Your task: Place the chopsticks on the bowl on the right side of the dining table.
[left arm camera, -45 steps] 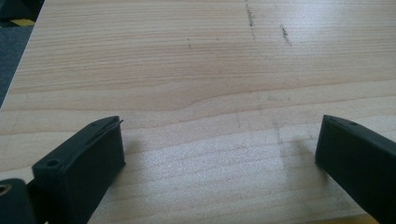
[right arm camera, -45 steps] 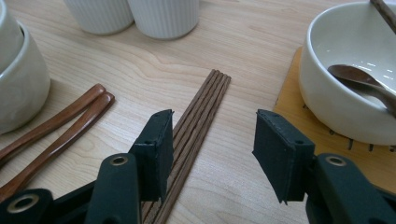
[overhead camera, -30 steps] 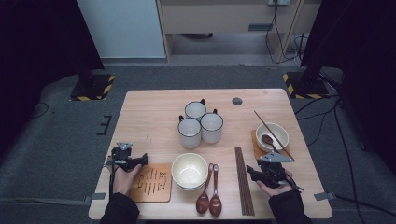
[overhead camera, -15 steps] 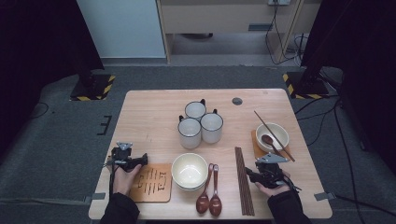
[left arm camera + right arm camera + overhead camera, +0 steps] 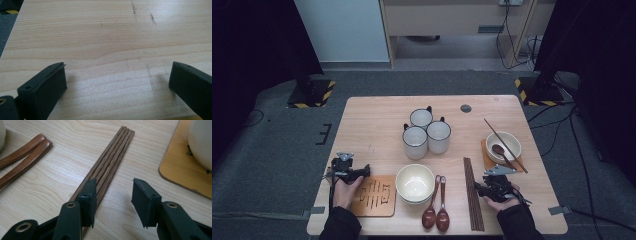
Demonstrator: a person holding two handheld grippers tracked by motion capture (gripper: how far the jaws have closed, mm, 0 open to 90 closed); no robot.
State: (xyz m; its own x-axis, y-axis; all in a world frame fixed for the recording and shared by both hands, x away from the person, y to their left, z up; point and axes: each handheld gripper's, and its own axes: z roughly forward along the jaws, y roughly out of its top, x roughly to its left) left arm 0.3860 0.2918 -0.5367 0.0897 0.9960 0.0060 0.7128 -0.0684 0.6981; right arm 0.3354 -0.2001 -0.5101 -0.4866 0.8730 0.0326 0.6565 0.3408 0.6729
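Two wooden spoons (image 5: 23, 151) lie left of the chopsticks (image 5: 110, 161); a coaster (image 5: 185, 170) with a white bowl (image 5: 201, 141) sits right. The right hand-held gripper (image 5: 113, 195), jaws part-spread and just closing, straddles the bundle's right edge on the table (image 5: 60, 177), gripping nothing.

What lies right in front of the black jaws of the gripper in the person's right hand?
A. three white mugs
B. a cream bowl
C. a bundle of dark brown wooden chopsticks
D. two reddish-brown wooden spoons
C: in the right gripper view the dark brown wooden chopsticks run up from the right gripper, whose jaws stand apart.
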